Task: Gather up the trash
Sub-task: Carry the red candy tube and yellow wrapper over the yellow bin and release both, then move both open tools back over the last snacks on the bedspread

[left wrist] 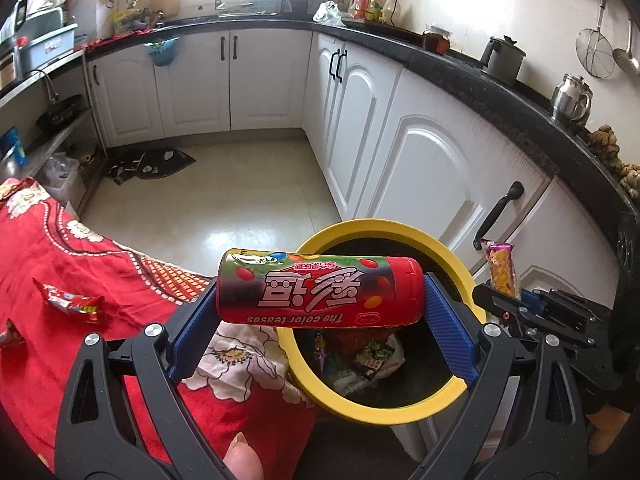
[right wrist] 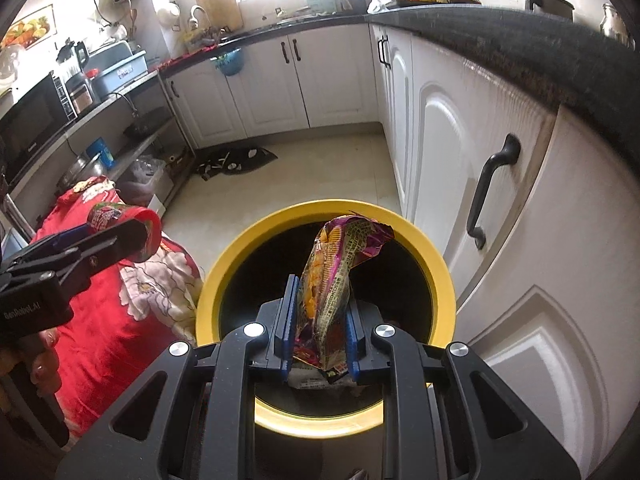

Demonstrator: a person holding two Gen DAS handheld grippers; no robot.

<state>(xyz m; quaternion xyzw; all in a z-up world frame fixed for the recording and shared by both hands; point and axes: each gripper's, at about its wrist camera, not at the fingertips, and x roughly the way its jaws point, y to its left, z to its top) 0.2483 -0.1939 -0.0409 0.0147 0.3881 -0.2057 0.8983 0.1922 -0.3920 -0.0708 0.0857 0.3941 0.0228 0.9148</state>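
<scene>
Over the yellow-rimmed bin (right wrist: 440, 264): right gripper (right wrist: 320, 336) clamps a crumpled purple-yellow snack wrapper (right wrist: 340, 264), long axis toward 12 o'clock, directly above the opening. Left gripper (left wrist: 320, 312) grips a red candy tube (left wrist: 320, 294) crosswise, 9-to-3, its 3 o'clock end above the rim.

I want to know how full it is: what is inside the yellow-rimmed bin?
The yellow-rimmed bin holds crumpled wrappers at its bottom. The candy tube in the left gripper covers the rest.
</scene>
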